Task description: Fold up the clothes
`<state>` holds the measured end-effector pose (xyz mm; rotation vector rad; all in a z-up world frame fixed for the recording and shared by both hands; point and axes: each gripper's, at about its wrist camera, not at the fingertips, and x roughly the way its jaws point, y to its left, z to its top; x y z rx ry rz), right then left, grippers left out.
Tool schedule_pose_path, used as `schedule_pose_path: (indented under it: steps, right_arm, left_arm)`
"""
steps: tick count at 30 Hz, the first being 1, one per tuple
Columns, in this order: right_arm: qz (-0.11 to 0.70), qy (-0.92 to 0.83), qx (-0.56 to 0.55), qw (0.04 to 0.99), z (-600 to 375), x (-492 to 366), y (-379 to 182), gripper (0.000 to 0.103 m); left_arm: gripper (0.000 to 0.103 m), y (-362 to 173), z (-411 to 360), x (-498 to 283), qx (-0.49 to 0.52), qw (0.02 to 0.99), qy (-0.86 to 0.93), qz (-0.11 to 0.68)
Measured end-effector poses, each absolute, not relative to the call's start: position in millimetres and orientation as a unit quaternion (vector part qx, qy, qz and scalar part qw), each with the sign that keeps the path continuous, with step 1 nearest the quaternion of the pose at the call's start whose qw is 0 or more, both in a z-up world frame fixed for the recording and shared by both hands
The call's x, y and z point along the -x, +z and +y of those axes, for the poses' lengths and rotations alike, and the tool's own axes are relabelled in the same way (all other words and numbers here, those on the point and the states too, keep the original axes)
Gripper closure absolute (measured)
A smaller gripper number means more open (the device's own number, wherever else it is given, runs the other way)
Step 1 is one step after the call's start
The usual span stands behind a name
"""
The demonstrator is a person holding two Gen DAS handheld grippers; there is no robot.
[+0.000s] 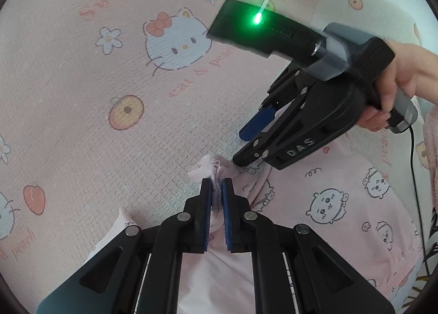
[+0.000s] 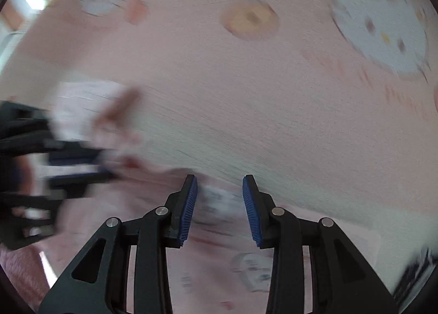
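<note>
- While the left tongs pinch a bunched corner of the pink garment, their blue pads stand narrow with the crumpled cloth squeezed between them.
- That garment is pale pink with small cartoon faces printed on it, and in the left wrist view it spreads from the pinched corner toward the near right.
- It lies on a pink sheet printed with white cat faces, flowers, oranges and the words "Sweet Dream".
- The right tongs come in from the right in the same view, pointing steeply down, with their tips just beside the pinched corner, at the garment's far edge.
- A hand grips the handle of that tool at the far right, a green light glows on its top, and a black cable hangs from the handle.
- In the right wrist view, which is blurred, the right tongs stand partly apart, with the garment below and between their blue pads.
- Those pads do not press on the cloth.
- The garment's edge against the sheet runs just past the fingertips.
- At the left of this view the left tongs appear as a dark smear against pale cloth.
</note>
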<state>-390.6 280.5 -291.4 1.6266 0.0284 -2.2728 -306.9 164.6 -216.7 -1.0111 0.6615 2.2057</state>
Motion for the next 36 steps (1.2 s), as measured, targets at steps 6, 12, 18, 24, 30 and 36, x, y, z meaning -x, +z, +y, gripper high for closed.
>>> schedule_pose_path:
  steps: [6, 12, 18, 24, 30, 36]
  right_arm:
    - [-0.006, -0.798, -0.583, 0.154, 282.7, 392.4, -292.4, 0.074]
    - [-0.013, -0.796, -0.588, 0.144, 286.7, 391.6, -295.2, 0.085]
    - [-0.012, -0.796, -0.587, 0.145, 286.1, 387.0, -294.8, 0.084]
    - [-0.015, -0.796, -0.587, 0.146, 295.3, 384.6, -293.3, 0.082]
    - [-0.008, -0.797, -0.586, 0.145, 291.0, 383.4, -290.5, 0.082]
    - [-0.011, -0.796, -0.589, 0.140, 290.0, 382.2, -290.2, 0.082]
  left_arm:
    - [0.094, -205.7, 165.0, 305.8, 0.366, 0.299, 0.844, 0.254]
    - [0.101, -189.3, 150.5, 317.7, 0.361, 0.264, 0.862, 0.239]
    - [0.099, -196.4, 140.1, 341.2, 0.426, 0.289, 0.839, 0.179]
    - [0.073, -210.7, 156.5, 348.4, 0.437, 0.305, 0.826, 0.181]
    - [0.093, -238.1, 162.3, 366.0, 0.479, 0.265, 0.819, 0.174]
    - [0.094, -225.9, 158.5, 356.0, 0.448, 0.256, 0.842, 0.158]
